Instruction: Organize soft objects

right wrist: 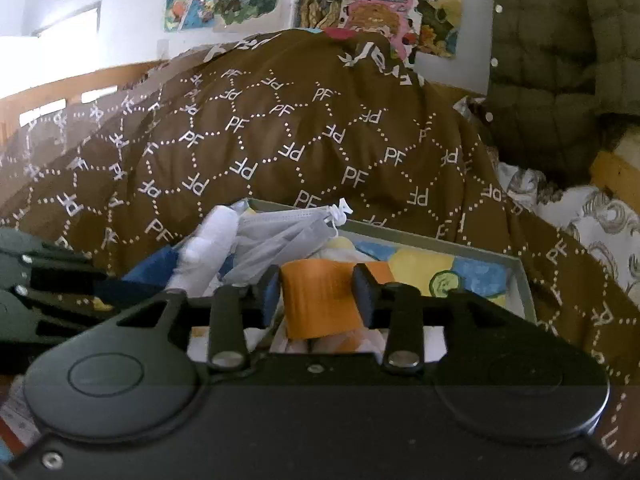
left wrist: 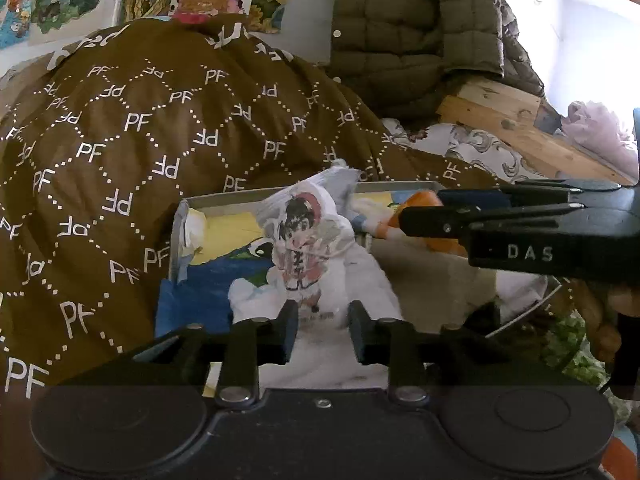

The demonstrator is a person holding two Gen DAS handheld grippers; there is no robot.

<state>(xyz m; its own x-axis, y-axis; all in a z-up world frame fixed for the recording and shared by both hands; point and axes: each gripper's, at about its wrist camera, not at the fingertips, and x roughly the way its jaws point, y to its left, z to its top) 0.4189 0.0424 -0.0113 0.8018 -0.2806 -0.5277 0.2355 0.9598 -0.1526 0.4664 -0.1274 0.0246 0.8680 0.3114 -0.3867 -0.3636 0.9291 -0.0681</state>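
**Soft cloth pieces at the box: light, limp, take them by a bunched fold**

The white printed cloth, with a cartoon figure on it, stands crumpled at the centre of my left wrist view, draped over the near edge of the shallow grey box. I judge it very light and wholly limp: it will sag and unfold if I lift it by a corner, so a pinch on a thick gathered fold near its middle looks safest. It is not fragile, but thin fabric can slide out of smooth pads.

My left tool is partly open, the cloth lying between its fingers; I see no pad pressing on it.

In the right wrist view, an orange fabric piece sits between the fingers of my right tool, which is also partly open; it fills most of the gap, though I cannot say the pads bear on it. It looks equally soft, perhaps a little thicker.

Just above it, at centre left, lies a pale face mask with ear loops that could snag.

The box rests on a bed, against a brown quilt printed with letters. An olive padded jacket hangs at upper right.
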